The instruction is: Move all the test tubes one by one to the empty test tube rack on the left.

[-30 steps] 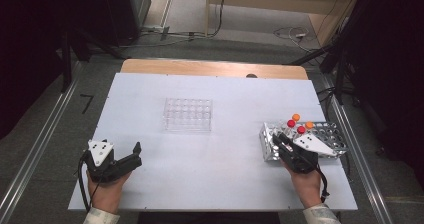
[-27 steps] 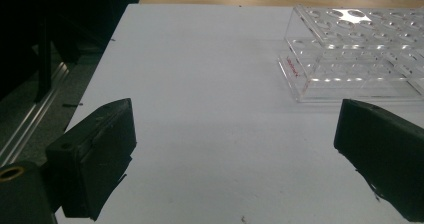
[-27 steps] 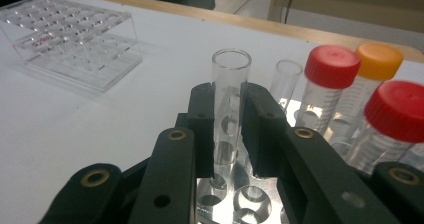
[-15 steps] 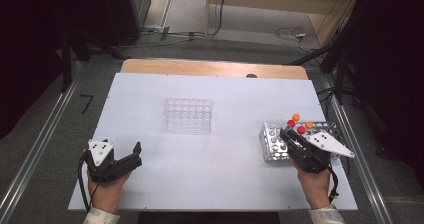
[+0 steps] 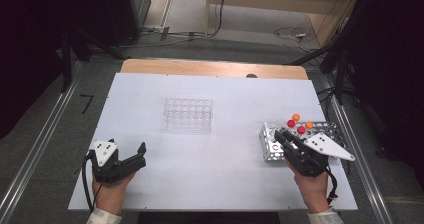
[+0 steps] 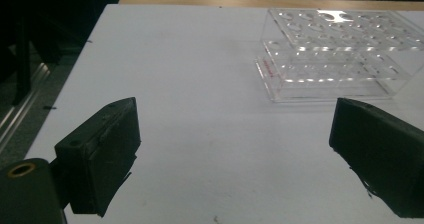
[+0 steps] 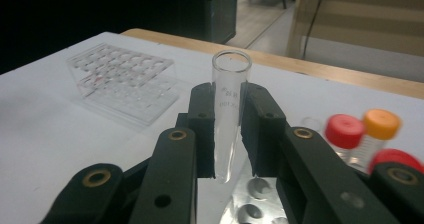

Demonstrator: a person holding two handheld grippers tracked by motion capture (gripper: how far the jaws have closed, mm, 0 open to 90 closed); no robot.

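Your right gripper (image 7: 227, 134) is clamped on a clear, uncapped conical tube (image 7: 229, 109), held upright between the two black pads with its open mouth above them and its pointed tip hanging just over the holes of the perforated metal rack (image 5: 272, 146) (the rack sits at the right side of the white table (image 5: 210, 184), and in the high view the gripper (image 5: 281, 135) lies across it). Standing in that rack beyond the gripper: red-capped tubes (image 5: 296, 126) and orange-capped tubes (image 5: 302, 121), close together. Mid-table, well apart from both hands: one clear plastic tube rack (image 5: 188, 114), its rows of holes unfilled. Your left gripper (image 5: 140, 151) rests low at the table's left near corner, jaws spread wide with bare tabletop between them, pointing toward the clear rack.
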